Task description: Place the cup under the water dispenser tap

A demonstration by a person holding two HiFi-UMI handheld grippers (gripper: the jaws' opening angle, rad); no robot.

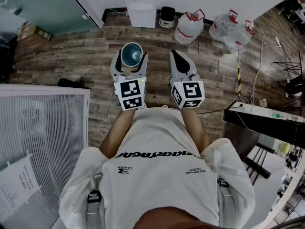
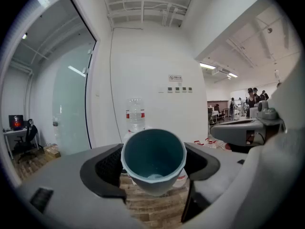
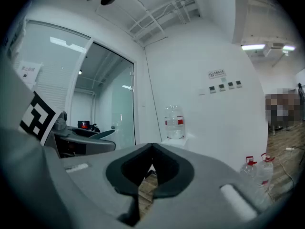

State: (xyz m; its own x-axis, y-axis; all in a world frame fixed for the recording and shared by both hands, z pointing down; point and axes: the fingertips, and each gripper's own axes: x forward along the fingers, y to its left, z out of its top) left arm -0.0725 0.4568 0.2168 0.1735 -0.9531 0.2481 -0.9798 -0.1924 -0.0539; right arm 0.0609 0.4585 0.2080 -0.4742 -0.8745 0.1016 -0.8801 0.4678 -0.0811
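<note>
left claw (image 1: 131, 57) grips the cup (image 1: 131, 54) by its sides, jaws spread wide around it, and carries it in the air above the wooden floor (image 1: 86, 56). right claw (image 1: 178, 55) hangs just beside it with its jaws brought together and nothing in them.

from the head view we look down into the cup's teal inside and see how far off the water dispenser (image 1: 142, 6) stands: it is against the white wall, well apart from the cup, with a small bin (image 1: 167, 16) just beside it and three big water jugs (image 1: 189, 26) on the floor further right. this view hides the top of the dispenser.

the left gripper view fills that in. there the cup (image 2: 153, 159) sits between the dark pads (image 2: 102, 168), its mouth tilted back toward the camera and something pale at its bottom that we cannot make out. right above its rim rises the clear bottle (image 2: 136, 113) with a red band that tops the dispenser. far off at the right some people (image 2: 250, 99) stand in a lit room, which the head view does not show.

the right gripper view shows its own pads (image 3: 164, 171) meeting at the tips, with only a sliver of floor between them lower down. it sees the dispenser from a side angle, and two jugs at the lower right.
</note>
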